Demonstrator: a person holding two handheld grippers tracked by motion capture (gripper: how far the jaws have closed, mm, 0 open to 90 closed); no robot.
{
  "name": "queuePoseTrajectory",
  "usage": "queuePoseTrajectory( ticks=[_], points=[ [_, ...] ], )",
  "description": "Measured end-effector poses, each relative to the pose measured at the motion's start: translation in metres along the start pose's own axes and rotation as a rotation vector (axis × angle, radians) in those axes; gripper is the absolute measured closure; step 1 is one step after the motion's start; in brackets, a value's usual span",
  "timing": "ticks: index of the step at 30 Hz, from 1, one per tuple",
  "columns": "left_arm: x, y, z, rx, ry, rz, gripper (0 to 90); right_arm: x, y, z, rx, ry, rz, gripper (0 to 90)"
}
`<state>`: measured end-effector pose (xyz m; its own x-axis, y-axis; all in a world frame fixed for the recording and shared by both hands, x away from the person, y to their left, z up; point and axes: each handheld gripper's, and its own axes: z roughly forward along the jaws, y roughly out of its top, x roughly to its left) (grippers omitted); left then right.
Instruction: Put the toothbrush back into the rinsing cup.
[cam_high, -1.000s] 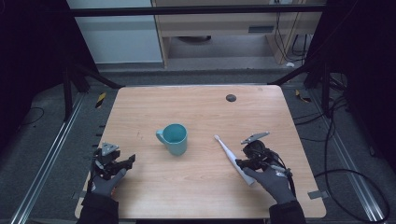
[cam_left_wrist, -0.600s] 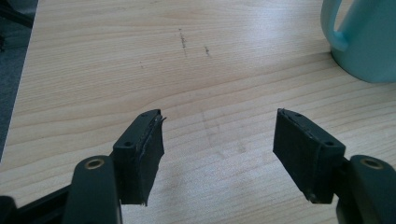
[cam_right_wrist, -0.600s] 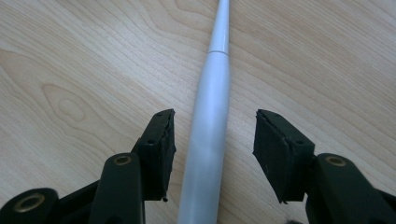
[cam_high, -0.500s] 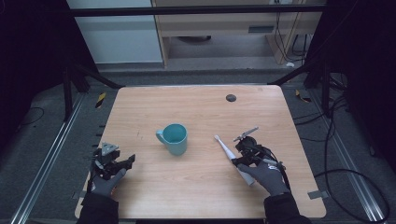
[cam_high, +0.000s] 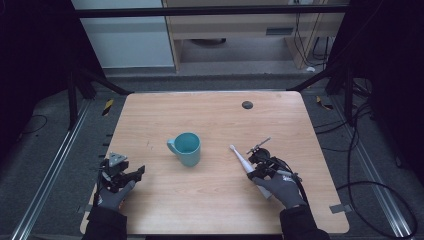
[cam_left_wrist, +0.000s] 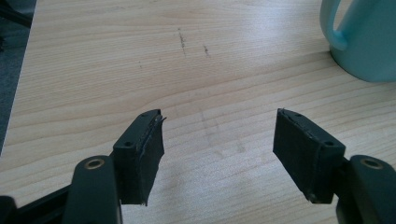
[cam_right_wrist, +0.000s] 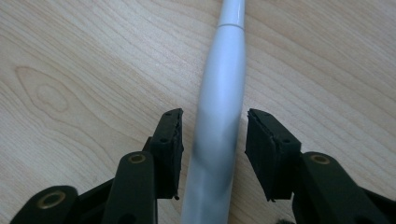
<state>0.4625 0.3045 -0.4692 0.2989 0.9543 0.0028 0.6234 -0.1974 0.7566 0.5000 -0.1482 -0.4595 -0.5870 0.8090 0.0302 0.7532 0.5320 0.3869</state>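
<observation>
A: Wooden table (cam_high: 215, 120), light grain, fills the middle of the high view; dark floor, cables and black frame posts around it, small dark round disc (cam_high: 247, 105) near the table's upper right edge.

B: Objects?

A: Teal ceramic mug (cam_high: 186, 148), upright at centre frame, handle to the left. White slim plastic electric toothbrush (cam_high: 241, 159) lies flat, right of centre, head towards the upper left, handle running under the right hand.

B: Right gripper?

A: Right gripper (cam_high: 256, 167), lower right of the high view, gloved hand behind it. In the right gripper view (cam_right_wrist: 214, 149) its two black jaws straddle the toothbrush handle (cam_right_wrist: 219, 107), one each side. The jaws have just been closing with the handle between them. Thin gap on both sides, pads not pressing yet, so not gripping. Toothbrush on the table.

B: Left one?

A: Left gripper (cam_high: 125, 175), lower left of the high view, grey three-cornered plate on top, gloved hand holding it. Left gripper view (cam_left_wrist: 217, 149): jaws wide apart, bare wood between them, holding nothing. Mug (cam_left_wrist: 362, 37) sits at the upper right corner of that view, well apart from the jaws.

B: Mug and toothbrush touching?

A: No, near but apart.
</observation>
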Motion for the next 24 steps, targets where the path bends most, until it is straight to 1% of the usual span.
queuePoseTrajectory(
  ticks=[2, 3, 6, 11, 12, 13, 15, 19, 20, 21, 22, 24],
  points=[
    [0.0, 0.0, 0.0, 0.0, 0.0, -0.001, 32.5, 0.001, 0.0, 0.004, 0.018, 0.001, -0.002, 58.7],
    [0.0, 0.0, 0.0, 0.0, 0.0, -0.001, 32.5, 0.001, 0.0, 0.004, 0.018, 0.001, -0.002, 58.7],
    [0.0, 0.0, 0.0, 0.0, 0.0, -0.001, 32.5, 0.001, 0.001, 0.008, 0.033, -0.018, -0.014, 61.1],
    [0.0, 0.0, 0.0, 0.001, 0.0, -0.001, 32.5, 0.002, 0.001, 0.01, 0.047, -0.019, 0.001, 63.5],
    [0.0, 0.0, 0.0, 0.0, 0.0, -0.001, 32.5, 0.002, 0.001, 0.011, 0.05, -0.021, 0.01, 64.1],
    [0.0, 0.0, 0.0, 0.0, 0.0, -0.001, 32.6, 0.001, 0.001, 0.011, 0.049, -0.021, -0.004, 64.8],
    [0.0, 0.0, 0.0, 0.0, 0.001, 0.0, 32.5, 0.002, 0.001, 0.012, 0.054, -0.023, -0.003, 65.2],
    [0.0, 0.0, 0.0, 0.002, 0.0, 0.001, 32.5, 0.002, 0.002, 0.012, 0.062, -0.023, 0.012, 65.7],
    [0.0, 0.0, 0.0, 0.001, 0.001, 0.0, 32.5, 0.002, 0.003, 0.012, 0.065, -0.03, 0.022, 65.9],
    [0.0, 0.0, 0.0, 0.001, 0.001, 0.0, 32.5, 0.002, 0.003, 0.012, 0.065, -0.03, 0.022, 65.9],
    [0.0, 0.0, 0.0, 0.0, 0.001, -0.001, 32.5, 0.003, 0.003, 0.012, 0.07, -0.03, 0.037, 66.1],
    [0.0, 0.0, 0.0, 0.0, 0.001, -0.001, 32.5, 0.002, 0.003, 0.012, 0.067, -0.021, 0.036, 66.2]
  ],
)
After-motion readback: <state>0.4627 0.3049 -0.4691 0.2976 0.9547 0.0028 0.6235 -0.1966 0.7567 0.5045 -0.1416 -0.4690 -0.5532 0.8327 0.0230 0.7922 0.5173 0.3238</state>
